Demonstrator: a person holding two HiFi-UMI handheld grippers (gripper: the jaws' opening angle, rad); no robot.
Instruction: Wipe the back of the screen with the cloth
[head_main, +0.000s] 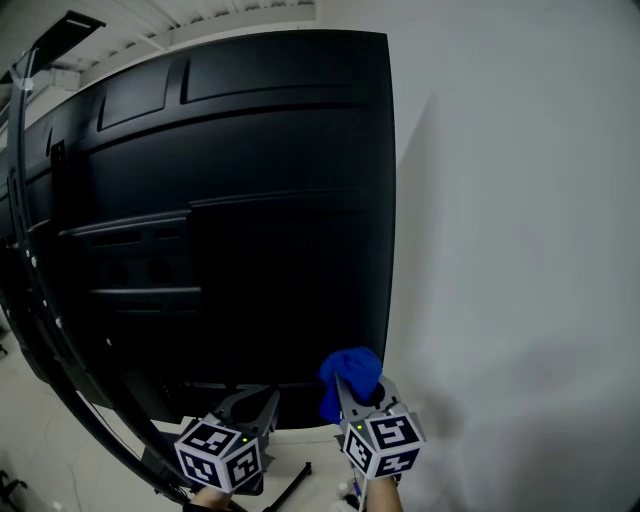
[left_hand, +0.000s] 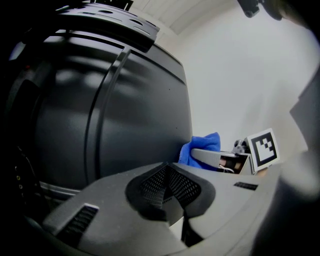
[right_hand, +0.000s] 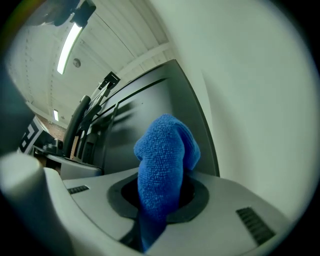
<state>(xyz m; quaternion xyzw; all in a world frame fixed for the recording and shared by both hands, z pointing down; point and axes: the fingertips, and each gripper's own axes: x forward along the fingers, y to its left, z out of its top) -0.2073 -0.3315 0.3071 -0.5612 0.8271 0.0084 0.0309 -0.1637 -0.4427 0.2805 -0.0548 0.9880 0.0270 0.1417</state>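
Low in the frame's centre, our right tool (head_main: 352, 395) is clamped tight on a bunched blue cloth (head_main: 350, 373), held up at the lower right corner of the back of the black screen (head_main: 230, 200), near a white wall (head_main: 520, 200). Just beside it, our left tool (head_main: 250, 408) has its jaws pressed together on nothing.
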